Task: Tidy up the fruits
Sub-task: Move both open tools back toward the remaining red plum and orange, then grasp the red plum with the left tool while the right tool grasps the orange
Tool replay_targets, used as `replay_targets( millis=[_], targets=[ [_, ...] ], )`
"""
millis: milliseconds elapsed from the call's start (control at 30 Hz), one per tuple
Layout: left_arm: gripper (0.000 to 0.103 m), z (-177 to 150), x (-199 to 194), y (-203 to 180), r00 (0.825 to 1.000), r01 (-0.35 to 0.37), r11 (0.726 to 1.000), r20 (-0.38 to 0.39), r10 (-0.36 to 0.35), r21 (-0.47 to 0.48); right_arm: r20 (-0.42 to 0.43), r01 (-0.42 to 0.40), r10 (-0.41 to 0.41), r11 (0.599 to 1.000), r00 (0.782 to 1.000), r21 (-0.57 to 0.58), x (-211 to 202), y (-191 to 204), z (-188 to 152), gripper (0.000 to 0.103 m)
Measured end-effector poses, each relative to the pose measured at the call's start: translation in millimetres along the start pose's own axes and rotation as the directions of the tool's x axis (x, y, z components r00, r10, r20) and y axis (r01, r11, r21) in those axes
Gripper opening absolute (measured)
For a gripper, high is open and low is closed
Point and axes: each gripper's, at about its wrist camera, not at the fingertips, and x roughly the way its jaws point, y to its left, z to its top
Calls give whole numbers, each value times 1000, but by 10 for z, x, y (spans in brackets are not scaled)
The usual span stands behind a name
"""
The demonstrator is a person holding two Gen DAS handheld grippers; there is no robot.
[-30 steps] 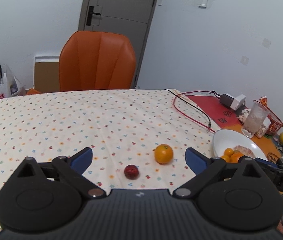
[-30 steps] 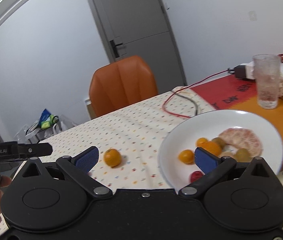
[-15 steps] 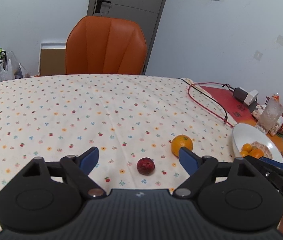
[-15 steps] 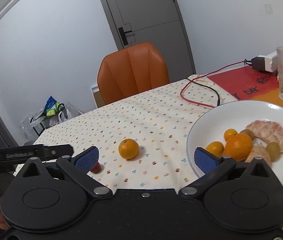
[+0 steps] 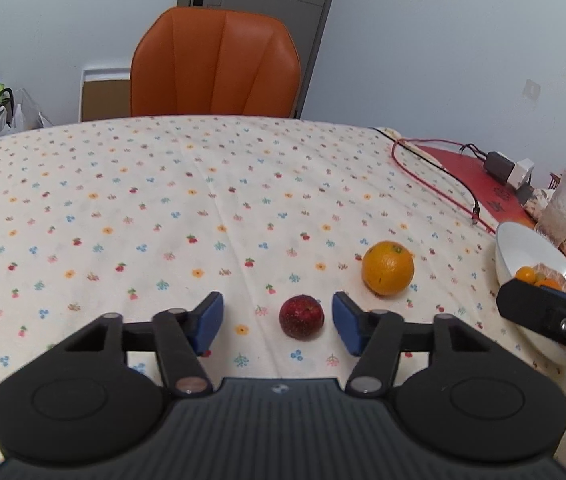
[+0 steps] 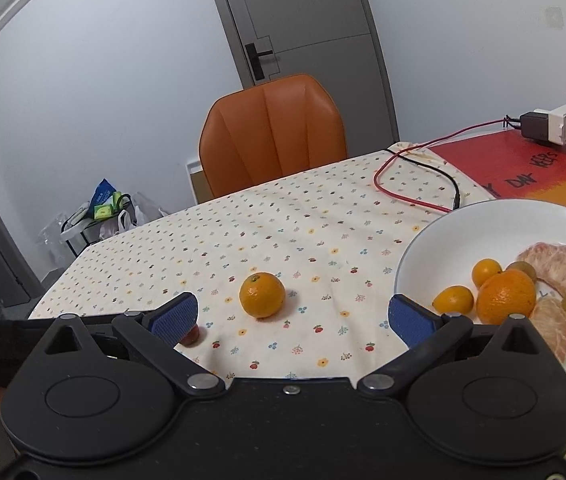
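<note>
Dark red and bumpy, the small round red fruit sits on the flowery tablecloth, right between the blue fingers of the left gripper. It is closer to the right finger than the left one. The fingers are wide apart and do not touch it yet.

The round orange fruit lies just past the right fingertip, a bit further out. In the right camera it sits ahead, between the fingers of the right gripper, which are also spread wide with nothing in them. The white plate with more fruit is beside that gripper's right finger.

The red fruit looks light and a little soft, so a hard squeeze could squash it. It is round, so it may roll away. I think the best hold is across its middle, one finger on each side, gently.
</note>
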Motion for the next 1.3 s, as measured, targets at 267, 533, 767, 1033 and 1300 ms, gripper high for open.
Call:
replay_targets(
  millis=[267, 533, 767, 1033, 1300],
  targets=[
    [24, -19, 52, 2, 1000, -5, 1000, 22, 5, 16, -12, -13, 13, 1000, 1000, -15, 105, 22, 3, 103],
    [23, -5, -27, 110, 999, -5, 1000, 38, 5, -1, -28, -43, 42, 999, 999, -30, 269, 103, -2, 101],
    [23, 68, -125, 266, 998, -21, 999, 56, 23, -25, -38, -60, 59, 997, 998, -43, 421, 206, 5, 95],
    [23, 85, -167, 433, 997, -43, 998, 61, 46, -55, -69, -43, 38, 997, 997, -59, 680, 282, 9, 82],
    [23, 79, -227, 404, 997, -41, 998, 67, 44, -55, -104, -12, 5, 998, 995, -60, 814, 251, -60, 35]
  ],
)
